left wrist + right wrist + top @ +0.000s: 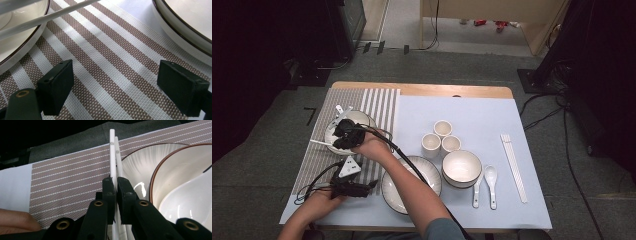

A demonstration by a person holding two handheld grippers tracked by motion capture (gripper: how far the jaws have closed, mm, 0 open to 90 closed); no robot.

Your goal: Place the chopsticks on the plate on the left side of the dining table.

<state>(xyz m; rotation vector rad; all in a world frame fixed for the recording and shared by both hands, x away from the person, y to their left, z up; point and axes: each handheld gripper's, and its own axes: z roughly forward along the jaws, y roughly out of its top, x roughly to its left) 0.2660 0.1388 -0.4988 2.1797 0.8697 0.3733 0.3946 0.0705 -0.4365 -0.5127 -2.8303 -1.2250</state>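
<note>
Your right gripper (116, 185) clenched on white chopsticks (113, 157): light, stiff, slick, thin. Grip mid-length, keep pair parallel. Left gripper (116, 86) released above striped mat (105, 62).

Black fingers (123, 192), brass screws, teal sleeve (439, 231)

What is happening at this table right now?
A person is setting out tableware with a gripper in each hand. The right gripper is shut on a pair of white chopsticks and holds them over the bowl and plate on the striped placemat. The left gripper hangs open above the placemat, holding nothing. On the blue mat lie a large plate, a bowl, three small cups, two spoons and another pair of chopsticks.
</note>
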